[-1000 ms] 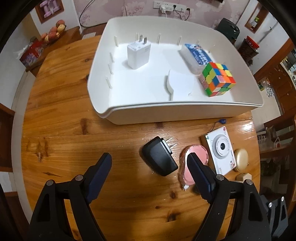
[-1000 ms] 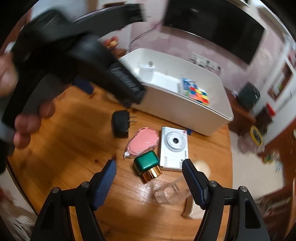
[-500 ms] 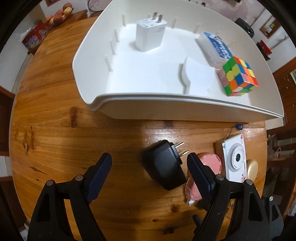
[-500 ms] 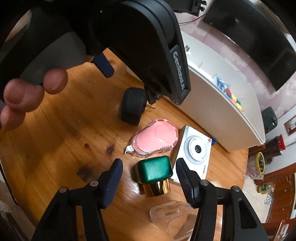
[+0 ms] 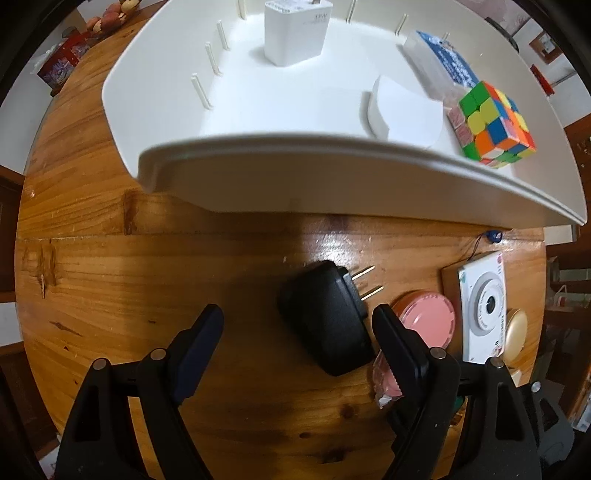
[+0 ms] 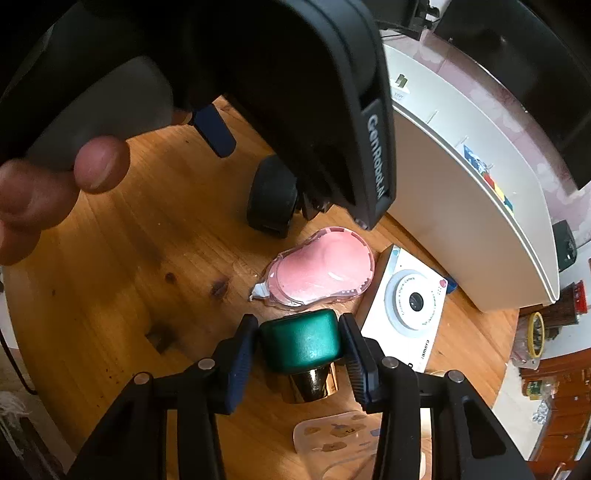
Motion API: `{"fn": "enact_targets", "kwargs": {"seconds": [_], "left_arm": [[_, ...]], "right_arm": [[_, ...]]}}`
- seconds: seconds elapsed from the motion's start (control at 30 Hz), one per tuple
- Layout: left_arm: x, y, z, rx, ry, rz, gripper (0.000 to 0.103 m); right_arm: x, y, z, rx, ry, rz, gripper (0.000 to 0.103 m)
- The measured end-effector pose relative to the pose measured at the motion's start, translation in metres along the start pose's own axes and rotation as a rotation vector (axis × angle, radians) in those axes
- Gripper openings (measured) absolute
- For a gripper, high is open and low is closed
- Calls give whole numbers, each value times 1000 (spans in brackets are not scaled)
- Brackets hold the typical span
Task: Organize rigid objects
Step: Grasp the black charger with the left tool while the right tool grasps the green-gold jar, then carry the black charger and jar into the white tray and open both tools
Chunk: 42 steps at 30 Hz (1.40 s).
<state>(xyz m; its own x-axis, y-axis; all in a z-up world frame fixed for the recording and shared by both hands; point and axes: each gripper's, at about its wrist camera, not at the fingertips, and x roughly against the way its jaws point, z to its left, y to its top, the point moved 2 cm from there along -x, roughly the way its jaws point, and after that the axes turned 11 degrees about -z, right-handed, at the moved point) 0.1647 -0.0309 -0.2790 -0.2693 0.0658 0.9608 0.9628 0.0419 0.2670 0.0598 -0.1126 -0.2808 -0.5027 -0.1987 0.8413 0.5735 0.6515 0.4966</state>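
A black plug adapter (image 5: 328,317) lies on the wooden table between the fingers of my open left gripper (image 5: 299,325), closer to the right finger. It also shows in the right wrist view (image 6: 271,199). My right gripper (image 6: 299,345) has closed around a green and gold bottle (image 6: 301,349), with both pads touching its green cap. A white tray (image 5: 332,177) behind holds a white charger (image 5: 295,31), a colour cube (image 5: 493,123) and a blue-labelled box (image 5: 443,62).
A pink tape dispenser (image 6: 321,269), a white toy camera (image 6: 410,302) and a clear patterned case (image 6: 340,439) lie on the table. The left gripper body and a hand (image 6: 55,192) fill the upper left of the right wrist view.
My left gripper moved forward and down over the black adapter. My right gripper advanced to the green bottle and narrowed onto its cap.
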Motion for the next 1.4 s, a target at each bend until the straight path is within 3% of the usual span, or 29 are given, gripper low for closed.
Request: {"fn": "enact_targets", "kwargs": {"seconds": [0.27,0.37,0.4,0.43,0.67,1.03,1.4], "left_arm": [[-8,2,1,-22,33,28,83],[-9,5,-6,-64,58,43,72],[-7,5,-7,-71,56,47,61],[-6,6,-8,-80,52,48,43],[0,2,3,-101,61,41,43],[100,3,17,-125,21,-146,44],[196,80,5,-124,-5,-391,44]], "right_arm": [[-5,3,-21,-38,38,21,45],[-9,6,-35,-56,56,38,45],[-9,7,-37,-57,60,44,45],[-10,7,-38,-56,63,50,45],[-6,15,-31,-65,66,49,44],[38,34,-46,-158,24,-48,44],[115,104,-151,-424,-77,-242,44]]}}
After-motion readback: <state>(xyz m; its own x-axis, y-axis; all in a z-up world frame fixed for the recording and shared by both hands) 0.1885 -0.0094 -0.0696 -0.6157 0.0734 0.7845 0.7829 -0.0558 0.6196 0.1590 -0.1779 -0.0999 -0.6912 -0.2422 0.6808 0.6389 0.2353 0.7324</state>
